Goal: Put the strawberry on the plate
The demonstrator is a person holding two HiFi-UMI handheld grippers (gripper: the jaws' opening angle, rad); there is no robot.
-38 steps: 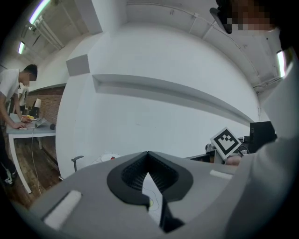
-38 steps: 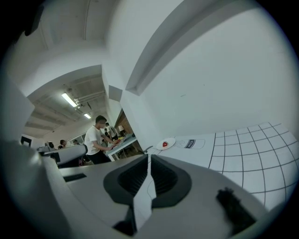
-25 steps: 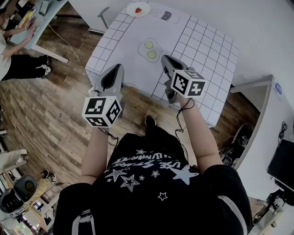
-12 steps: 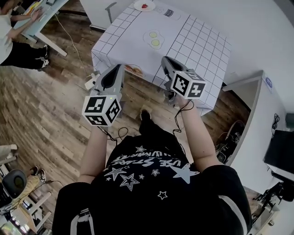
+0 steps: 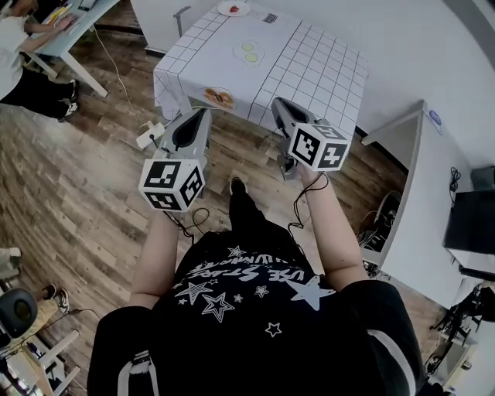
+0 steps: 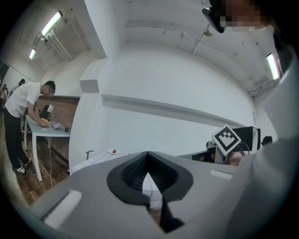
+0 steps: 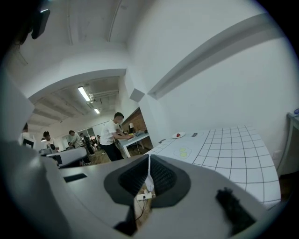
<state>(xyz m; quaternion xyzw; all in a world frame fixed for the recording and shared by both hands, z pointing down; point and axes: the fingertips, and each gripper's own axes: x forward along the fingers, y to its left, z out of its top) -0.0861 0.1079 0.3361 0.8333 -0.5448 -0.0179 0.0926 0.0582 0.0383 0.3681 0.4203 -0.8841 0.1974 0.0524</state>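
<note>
Already the small red strawberry point(image 5: 233, 9) sits in the round white plate point(image 5: 223, 8) at the far corner of the table point(image 5: 309, 62), whose white cloth is ruled in a dark grid. Two green discs point(image 5: 251, 57) lie on a pale egg-shaped mat point(image 5: 240, 51). Over the wood-plank floor point(image 5: 77, 178) hang both grey tools — the left hand-held gripper point(image 6: 148, 153) pinched together and empty, the right hand-held gripper point(image 7: 149, 157) closing tip to tip on nothing.
</note>
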